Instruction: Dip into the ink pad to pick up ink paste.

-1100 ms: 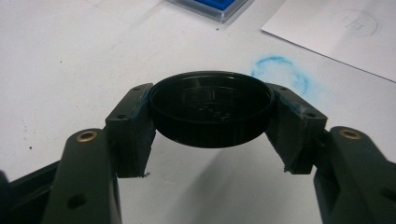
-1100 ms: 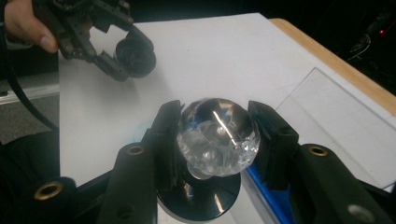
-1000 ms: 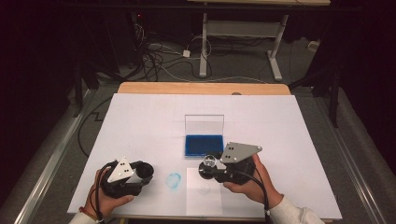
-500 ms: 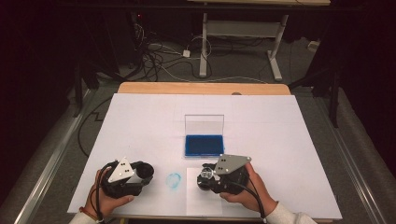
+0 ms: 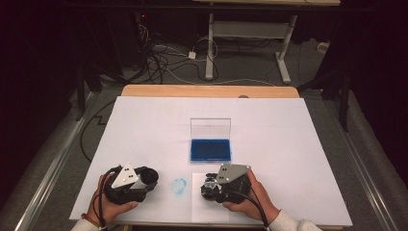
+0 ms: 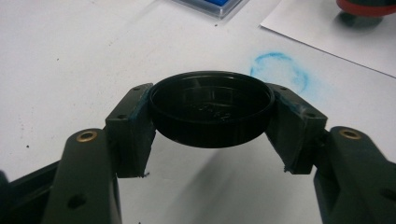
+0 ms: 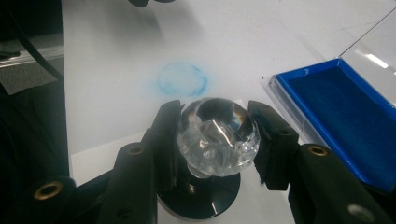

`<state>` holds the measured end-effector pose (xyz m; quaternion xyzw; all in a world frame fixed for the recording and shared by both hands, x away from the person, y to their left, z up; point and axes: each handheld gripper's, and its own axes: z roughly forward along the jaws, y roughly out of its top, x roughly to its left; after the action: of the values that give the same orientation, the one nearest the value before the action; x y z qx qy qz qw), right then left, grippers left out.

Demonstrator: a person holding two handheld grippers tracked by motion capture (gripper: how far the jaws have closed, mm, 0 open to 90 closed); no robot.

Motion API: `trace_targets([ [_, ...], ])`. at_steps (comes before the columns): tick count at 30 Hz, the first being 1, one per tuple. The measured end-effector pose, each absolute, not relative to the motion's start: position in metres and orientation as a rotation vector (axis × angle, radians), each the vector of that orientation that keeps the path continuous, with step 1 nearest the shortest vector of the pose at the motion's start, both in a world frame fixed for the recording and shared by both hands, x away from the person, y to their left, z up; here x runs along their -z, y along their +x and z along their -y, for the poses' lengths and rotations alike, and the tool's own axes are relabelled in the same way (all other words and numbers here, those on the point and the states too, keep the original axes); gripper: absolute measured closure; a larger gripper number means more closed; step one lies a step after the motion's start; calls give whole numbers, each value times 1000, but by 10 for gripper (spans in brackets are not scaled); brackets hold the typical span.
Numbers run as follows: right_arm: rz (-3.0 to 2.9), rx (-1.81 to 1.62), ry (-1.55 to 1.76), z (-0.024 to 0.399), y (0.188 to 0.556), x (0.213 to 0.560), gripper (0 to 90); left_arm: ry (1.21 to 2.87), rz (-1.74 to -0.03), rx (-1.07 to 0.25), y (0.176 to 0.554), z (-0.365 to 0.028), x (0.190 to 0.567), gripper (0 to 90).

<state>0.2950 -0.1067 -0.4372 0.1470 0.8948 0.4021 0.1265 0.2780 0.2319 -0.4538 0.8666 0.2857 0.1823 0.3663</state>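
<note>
The room lay dark around the tabletop [image 5: 144, 125], which was covered with white paper, its wooden far edge bare; cables ran over the floor [image 5: 183, 62] beyond, by the legs of a white frame [image 5: 284, 67].

The high view showed the layout: an open ink pad [image 5: 210, 149], blue, with its clear lid standing upright, sat at the middle, a white sheet [image 5: 197, 207] lay nearer the person, and a faint blue ring print [image 5: 178, 186] marked the paper between the two hands. The left gripper [image 5: 150, 177] rested at the near left, the right gripper [image 5: 210, 185] over the white sheet, just in front of the ink pad.

The left gripper view gave what the high view blurred: its fingers [image 6: 133, 126] were closed on a round black cap [image 6: 211, 108], held hollow side up just above the paper.

The right gripper view showed its fingers [image 7: 273, 140] clamped on the clear faceted knob [image 7: 217, 135] of a stamp whose dark round base [image 7: 201, 198] stood on the white sheet, the ring print just beyond it and the ink pad to the right.
</note>
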Motion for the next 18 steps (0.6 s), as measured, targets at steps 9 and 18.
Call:
trace_targets([
  [9,-2627,-1146,432,104,296,446,573,2231,-732,-469,278,-232,454,366],
  [18,-2631,-1137,406,105,293,451,572,2233,-731,-467,278,-232,454,366],
])
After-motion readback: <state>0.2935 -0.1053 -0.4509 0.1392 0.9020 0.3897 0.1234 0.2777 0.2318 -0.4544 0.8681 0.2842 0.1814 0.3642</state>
